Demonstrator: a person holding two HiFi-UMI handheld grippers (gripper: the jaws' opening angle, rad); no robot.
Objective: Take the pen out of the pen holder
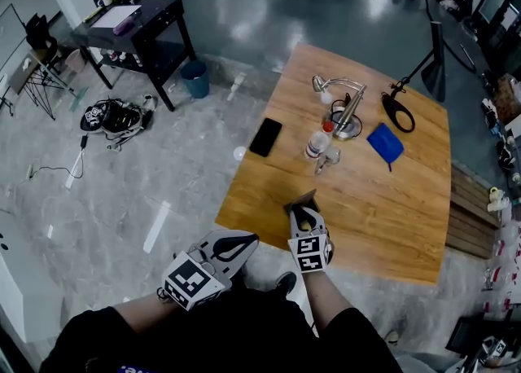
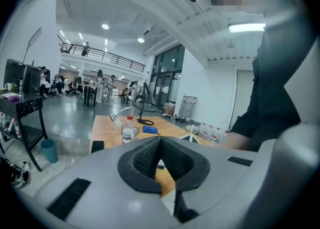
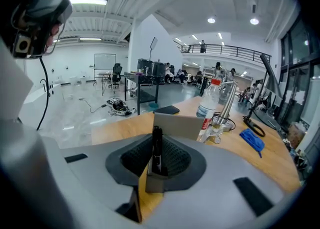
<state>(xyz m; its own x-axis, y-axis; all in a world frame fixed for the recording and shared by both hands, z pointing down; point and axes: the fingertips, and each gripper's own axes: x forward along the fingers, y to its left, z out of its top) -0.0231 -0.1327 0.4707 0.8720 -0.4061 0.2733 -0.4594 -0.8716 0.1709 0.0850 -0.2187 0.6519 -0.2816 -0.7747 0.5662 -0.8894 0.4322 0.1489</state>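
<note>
A grey pen holder [image 1: 303, 199] stands near the front edge of the wooden table [image 1: 383, 225]. In the right gripper view its tall back wall [image 3: 177, 125] rises beyond the jaws, and a black pen [image 3: 157, 143] stands upright in it. My right gripper [image 1: 305, 217] [image 3: 156, 162] is shut on the pen holder, one pad on each side of its lower part. My left gripper [image 1: 236, 245] [image 2: 160, 140] hangs off the table's near left corner, away from the holder, with its pads meeting at the tip and nothing between them.
Farther back on the table are a plastic bottle [image 1: 318, 142], a metal desk lamp [image 1: 346, 107], a black phone [image 1: 265, 137], a blue cloth [image 1: 384, 143] and a black cable loop [image 1: 398, 111]. A black desk [image 1: 134, 25] and a blue bin [image 1: 195, 78] stand on the floor to the left.
</note>
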